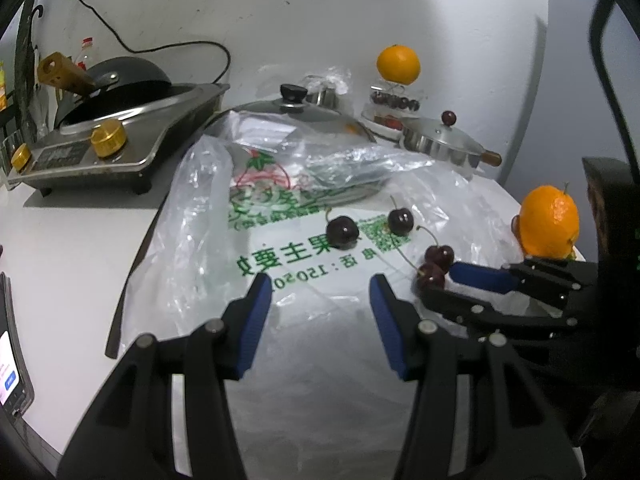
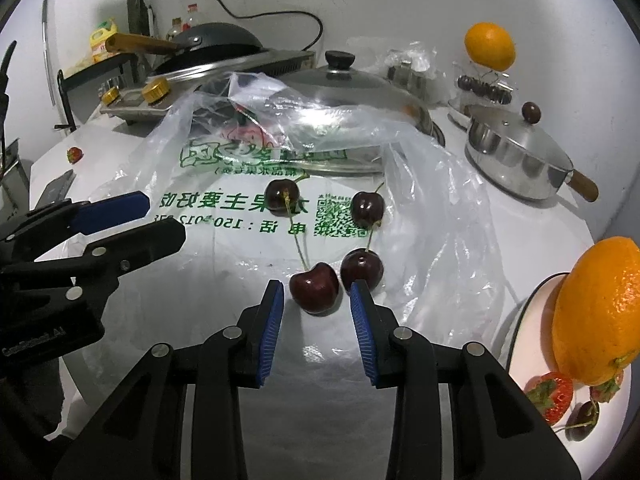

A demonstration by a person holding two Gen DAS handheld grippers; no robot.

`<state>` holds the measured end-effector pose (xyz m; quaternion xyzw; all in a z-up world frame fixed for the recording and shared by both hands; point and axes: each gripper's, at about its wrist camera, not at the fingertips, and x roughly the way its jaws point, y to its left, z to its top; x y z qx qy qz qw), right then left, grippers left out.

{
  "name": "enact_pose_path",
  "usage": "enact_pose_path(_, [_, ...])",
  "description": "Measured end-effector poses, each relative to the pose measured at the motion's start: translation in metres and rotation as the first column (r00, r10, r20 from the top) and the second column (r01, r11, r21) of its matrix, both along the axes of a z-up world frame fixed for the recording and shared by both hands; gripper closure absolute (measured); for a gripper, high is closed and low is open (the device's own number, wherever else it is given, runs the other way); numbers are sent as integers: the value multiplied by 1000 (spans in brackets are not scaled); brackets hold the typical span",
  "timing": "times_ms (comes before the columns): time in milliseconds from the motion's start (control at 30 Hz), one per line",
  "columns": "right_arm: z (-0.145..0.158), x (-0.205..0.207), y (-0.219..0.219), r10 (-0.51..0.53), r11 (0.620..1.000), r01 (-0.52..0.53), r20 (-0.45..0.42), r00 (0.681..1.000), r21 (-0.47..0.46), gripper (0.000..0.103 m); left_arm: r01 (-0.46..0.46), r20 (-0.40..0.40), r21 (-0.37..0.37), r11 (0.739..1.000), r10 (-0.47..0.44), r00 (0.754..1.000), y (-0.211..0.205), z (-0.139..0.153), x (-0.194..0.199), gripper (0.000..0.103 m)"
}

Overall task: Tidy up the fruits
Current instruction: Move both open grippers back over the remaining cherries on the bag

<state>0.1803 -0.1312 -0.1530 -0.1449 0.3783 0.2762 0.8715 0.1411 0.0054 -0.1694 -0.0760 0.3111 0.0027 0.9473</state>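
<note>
Several dark cherries lie on a clear plastic bag with green print. In the right wrist view my right gripper is open, its blue pads on either side of the nearest cherry; another cherry touches the right pad. Two more cherries lie farther back. An orange sits on a white plate at right with strawberries. My left gripper is open and empty above the bag, left of the right gripper.
A second orange rests on a glass stand with cherries at the back. A lidded steel pan, a large glass lid, and a stove with a wok stand behind. A lone strawberry lies far left. A phone lies at left.
</note>
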Motion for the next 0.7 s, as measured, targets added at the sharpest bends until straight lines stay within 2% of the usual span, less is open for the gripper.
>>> enact_pose_path(600, [-4,0,15,-63,995,66,32,997,-81,66,1,11,-16,1000,-1,1000,10,0,-8,50])
enact_pose_path(700, [-5,-1,16,-64,993,69,49,997,-97,71,2,13,-13,1000,-2,1000,10,1,-10,50])
